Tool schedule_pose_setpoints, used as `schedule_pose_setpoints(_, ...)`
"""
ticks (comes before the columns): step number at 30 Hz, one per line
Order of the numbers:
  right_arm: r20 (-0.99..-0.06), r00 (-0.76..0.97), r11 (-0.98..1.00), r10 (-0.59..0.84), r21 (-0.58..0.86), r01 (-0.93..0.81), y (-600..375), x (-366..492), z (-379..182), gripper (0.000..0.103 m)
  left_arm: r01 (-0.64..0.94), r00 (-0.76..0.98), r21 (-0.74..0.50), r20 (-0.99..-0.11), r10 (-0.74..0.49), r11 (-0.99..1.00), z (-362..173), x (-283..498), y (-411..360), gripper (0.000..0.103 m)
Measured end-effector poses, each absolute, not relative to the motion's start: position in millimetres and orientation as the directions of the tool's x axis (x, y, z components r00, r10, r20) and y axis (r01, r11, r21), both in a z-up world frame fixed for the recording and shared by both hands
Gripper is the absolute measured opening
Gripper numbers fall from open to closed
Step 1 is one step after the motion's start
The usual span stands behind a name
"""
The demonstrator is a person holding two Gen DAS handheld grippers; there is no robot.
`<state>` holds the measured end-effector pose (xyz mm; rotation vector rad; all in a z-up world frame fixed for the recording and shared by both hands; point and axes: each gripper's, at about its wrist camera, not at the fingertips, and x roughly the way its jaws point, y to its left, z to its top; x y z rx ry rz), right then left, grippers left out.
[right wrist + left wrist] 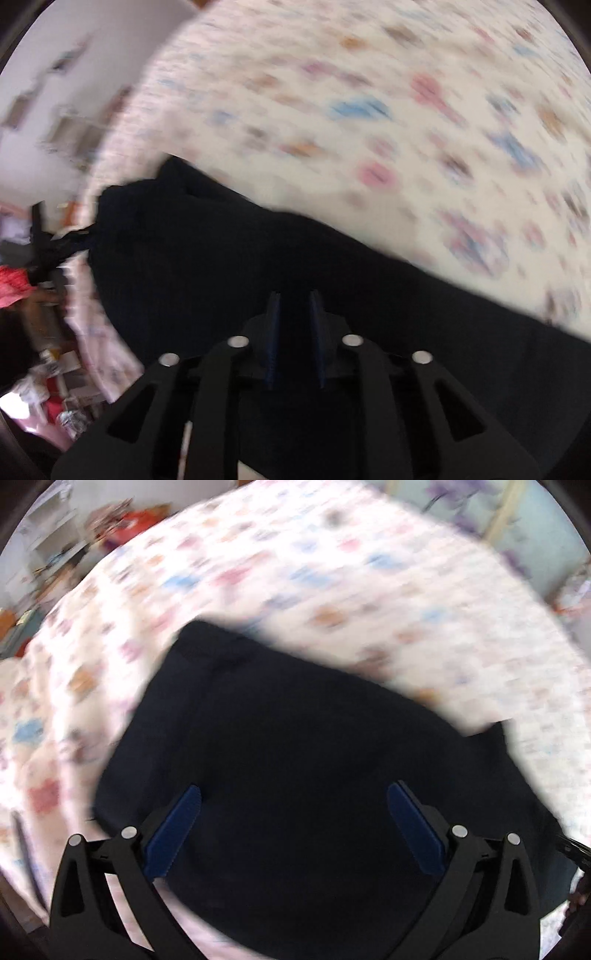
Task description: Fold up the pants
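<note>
Your left gripper (293, 794) is wide open and empty above the dark pants (295, 746), which lie flat in a broad folded slab on the printed bedsheet (332, 572). Your right gripper (294, 299) stands slightly parted, gripping nothing visible. Likely between folds: next, regrasp an edge of the soft, matte cloth.

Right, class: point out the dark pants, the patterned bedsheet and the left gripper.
dark pants (295, 757), left wrist view, middle of the cloth.
patterned bedsheet (332, 572), left wrist view, bare printed part.
left gripper (293, 797), left wrist view, midway between its blue fingertips.
</note>
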<state>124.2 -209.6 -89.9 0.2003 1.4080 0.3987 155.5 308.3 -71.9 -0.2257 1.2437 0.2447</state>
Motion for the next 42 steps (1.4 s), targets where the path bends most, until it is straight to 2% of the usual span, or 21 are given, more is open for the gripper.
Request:
schedule_pose_setpoints(1, -0.919, 0.079, 0.919, 0.385, 0.375, -0.120, -209, 120, -102, 0.024, -0.297, 0.238, 0.020, -0.967, 0.094, 0.955, -85, 153, 316, 0.101)
schedule_pose_setpoints(4, -0.900, 0.118, 0.908, 0.419, 0.415, -0.055, -214, 116, -97, 0.024, -0.212, 0.241, 0.038, -0.966, 0.090, 0.976, -87, 149, 304, 0.101)
schedule_pose_setpoints(6, -0.857, 0.175, 0.873, 0.485, 0.485, -0.047, -218, 104, -82, 0.025, -0.197, 0.312, -0.056, -0.950, 0.009, 0.979, -73, 140, 297, 0.101)
schedule_pose_setpoints(8, -0.824, 0.202, 0.845, 0.529, 0.534, -0.034, -219, 91, -75, 0.025, -0.170, 0.348, -0.076, -0.937, -0.012, 0.982, -66, 131, 284, 0.101)
schedule_pose_setpoints(10, -0.858, 0.183, 0.874, 0.480, 0.486, -0.012, -219, 75, -83, 0.030, -0.154, 0.307, -0.042, -0.952, 0.007, 0.987, -74, 123, 271, 0.101)
schedule_pose_setpoints(11, -0.904, 0.128, 0.911, 0.407, 0.412, 0.009, -221, 68, -98, 0.031, -0.154, 0.266, -0.038, -0.964, 0.004, 0.987, -83, 119, 265, 0.101)
schedule_pose_setpoints(12, -0.913, 0.094, 0.916, 0.398, 0.402, 0.024, -225, 63, -106, 0.030, -0.157, 0.255, -0.026, -0.967, 0.015, 0.987, -86, 115, 260, 0.101)
schedule_pose_setpoints(14, -0.894, 0.142, 0.895, 0.426, 0.439, 0.077, -234, 59, -102, 0.031, -0.157, 0.272, -0.056, -0.962, -0.011, 0.986, -78, 107, 245, 0.101)
schedule_pose_setpoints(17, -0.815, 0.341, 0.821, 0.469, 0.545, 0.173, -268, 48, -71, 0.031, -0.113, 0.289, -0.123, -0.954, -0.086, 0.986, -62, 94, 209, 0.101)
schedule_pose_setpoints(21, -0.778, 0.543, 0.668, 0.316, 0.589, 0.456, -371, -8, -51, 0.031, -0.042, 0.297, -0.208, -0.936, -0.187, 0.977, -39, 65, 167, 0.101)
schedule_pose_setpoints(25, -0.803, 0.580, 0.462, 0.135, 0.569, 0.680, -466, -71, -54, 0.032, -0.031, 0.255, -0.325, -0.917, -0.307, 0.945, -35, 42, 105, 0.101)
schedule_pose_setpoints(27, -0.800, 0.594, 0.369, 0.085, 0.579, 0.727, -501, -98, -59, 0.035, -0.032, 0.225, -0.359, -0.912, -0.343, 0.933, -37, 36, 80, 0.101)
schedule_pose_setpoints(28, -0.795, 0.601, 0.337, 0.075, 0.588, 0.736, -512, -105, -62, 0.038, -0.030, 0.206, -0.379, -0.908, -0.366, 0.925, -39, 31, 63, 0.101)
schedule_pose_setpoints(30, -0.788, 0.612, 0.271, 0.067, 0.605, 0.749, -527, -119, -69, 0.057, -0.024, 0.173, -0.402, -0.904, -0.392, 0.915, -40, 8, 37, 0.101)
schedule_pose_setpoints(33, -0.760, 0.645, 0.170, 0.083, 0.648, 0.742, -563, -140, -83, 0.057, -0.009, 0.119, -0.427, -0.898, -0.423, 0.904, -38, -13, 5, 0.101)
schedule_pose_setpoints(41, -0.751, 0.631, 0.228, 0.195, 0.661, 0.715, -577, -129, -111, 0.056, 0.055, 0.014, -0.444, -0.895, -0.445, 0.894, -63, -33, -54, 0.101)
schedule_pose_setpoints(42, -0.751, 0.629, 0.230, 0.201, 0.660, 0.715, -576, -129, -112, 0.053, 0.056, 0.012, -0.441, -0.897, -0.442, 0.896, -62, -36, -57, 0.101)
